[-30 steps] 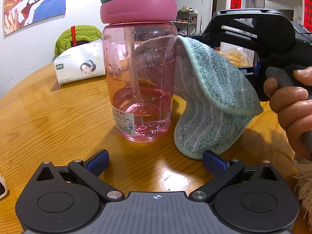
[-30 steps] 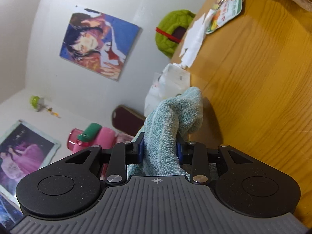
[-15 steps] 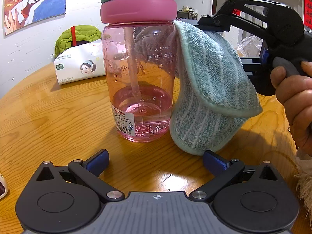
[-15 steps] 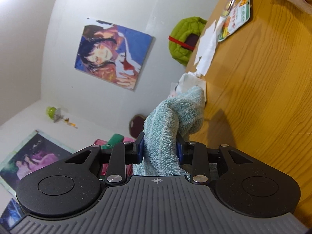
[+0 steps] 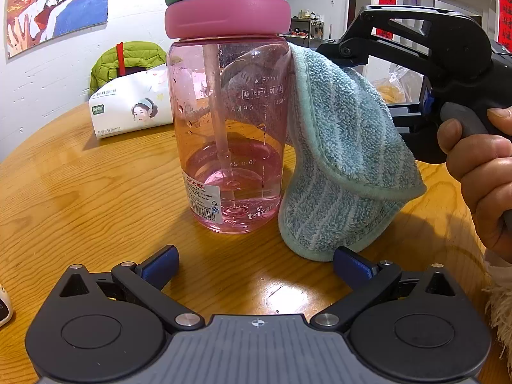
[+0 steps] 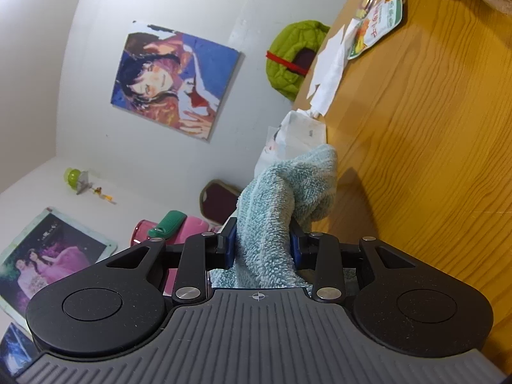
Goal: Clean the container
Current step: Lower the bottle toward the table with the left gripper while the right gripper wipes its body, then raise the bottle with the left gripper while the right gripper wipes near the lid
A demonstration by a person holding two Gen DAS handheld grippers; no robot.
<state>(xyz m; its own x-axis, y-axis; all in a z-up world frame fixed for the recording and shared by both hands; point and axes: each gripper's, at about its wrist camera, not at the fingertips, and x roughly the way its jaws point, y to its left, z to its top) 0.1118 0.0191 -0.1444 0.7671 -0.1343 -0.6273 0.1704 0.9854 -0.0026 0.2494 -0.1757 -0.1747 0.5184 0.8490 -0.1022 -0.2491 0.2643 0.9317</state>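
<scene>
A clear pink bottle point(image 5: 228, 147) with a pink and green lid stands upright on the round wooden table point(image 5: 80, 198); a little liquid sits in its bottom. A teal terry cloth point(image 5: 345, 160) hangs against the bottle's right side, just under the lid. My right gripper point(image 6: 263, 243) is shut on that cloth point(image 6: 272, 220), rolled onto its side, with the bottle's lid point(image 6: 169, 225) low at its left. My left gripper point(image 5: 256, 260) stands open just in front of the bottle, with nothing between its blue pads.
A white tissue pack point(image 5: 131, 105) lies behind the bottle, with a green jacket point(image 5: 124, 57) beyond the table's edge. A person's hand point(image 5: 480, 166) grips the right tool's handle. A snack packet point(image 6: 380, 16), torn paper and a plastic bag point(image 5: 400, 83) lie further back.
The cloth slid up the bottle's right side to the lid, then came down slightly. The right view's tilt shifted a little. Bottle and left gripper stayed put.
</scene>
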